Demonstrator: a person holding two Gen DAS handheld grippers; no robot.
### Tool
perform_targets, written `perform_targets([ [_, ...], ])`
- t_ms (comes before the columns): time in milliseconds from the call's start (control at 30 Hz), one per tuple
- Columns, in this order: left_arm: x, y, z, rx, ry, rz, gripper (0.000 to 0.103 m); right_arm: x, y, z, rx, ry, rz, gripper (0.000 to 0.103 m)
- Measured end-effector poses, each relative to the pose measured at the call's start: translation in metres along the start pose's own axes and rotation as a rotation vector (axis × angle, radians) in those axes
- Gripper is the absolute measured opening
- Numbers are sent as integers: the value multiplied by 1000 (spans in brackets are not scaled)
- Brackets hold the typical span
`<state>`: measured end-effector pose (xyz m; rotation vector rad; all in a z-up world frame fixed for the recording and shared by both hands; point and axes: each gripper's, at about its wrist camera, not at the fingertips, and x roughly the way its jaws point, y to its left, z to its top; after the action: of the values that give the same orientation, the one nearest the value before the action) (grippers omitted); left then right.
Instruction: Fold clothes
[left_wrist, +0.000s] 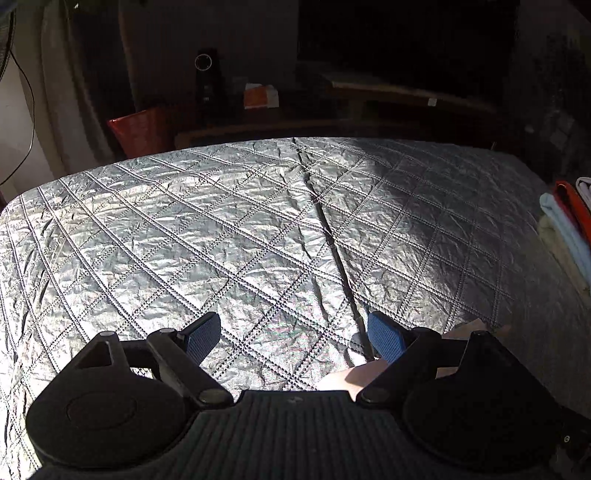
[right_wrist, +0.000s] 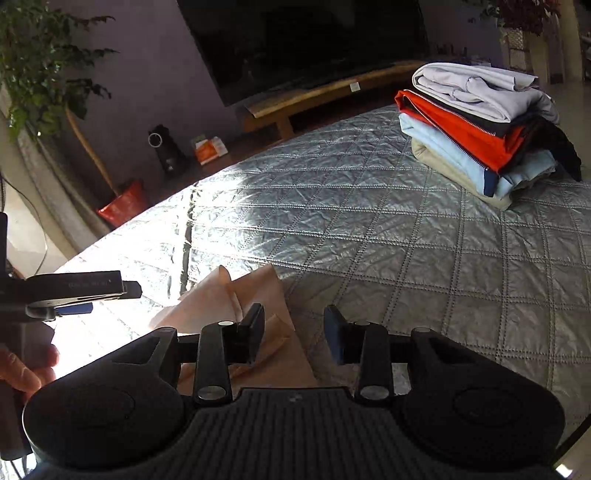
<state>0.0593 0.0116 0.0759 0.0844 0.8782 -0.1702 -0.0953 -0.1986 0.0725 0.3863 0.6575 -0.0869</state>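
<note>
One peach garment (right_wrist: 255, 310), creased and part-folded, lies on the silver quilted cover (right_wrist: 406, 258) just ahead of the right gripper (right_wrist: 294, 334) — jaws apart, empty. Left gripper (left_wrist: 294, 336) likewise spread, holding nothing. Folded stack (right_wrist: 480, 136) sits at the far right corner; wide bare quilt between. TV bench (right_wrist: 332, 96) beyond the far edge.

Open quilt (right_wrist: 406, 251) ahead and centre, free to cross. Blocked far right by stack (right_wrist: 480, 125) (four or five folded pieces); peach cloth (right_wrist: 258, 295) bunched near front edge.
</note>
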Motion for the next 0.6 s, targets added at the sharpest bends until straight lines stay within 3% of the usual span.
perform_targets([
  [67,2,-4,-3,23,6,7,84,6,9,9,-63,8,49,43],
  [133,4,-7,-5,41,10,13,84,20,8,20,-28,101,147,43],
  [233,5,-7,-5,48,11,22,84,43,0,30,29,247,220,43],
  [433,5,-3,-5,32,12,33,84,66,-5,27,-35,405,217,42],
  [500,4,-4,-4,36,9,28,85,65,3,19,-130,400,212,21],
  [533,4,-4,-4,37,8,27,85,61,9,16,-191,379,209,6],
  [600,3,-4,-4,37,7,23,85,49,15,12,-259,344,216,1],
])
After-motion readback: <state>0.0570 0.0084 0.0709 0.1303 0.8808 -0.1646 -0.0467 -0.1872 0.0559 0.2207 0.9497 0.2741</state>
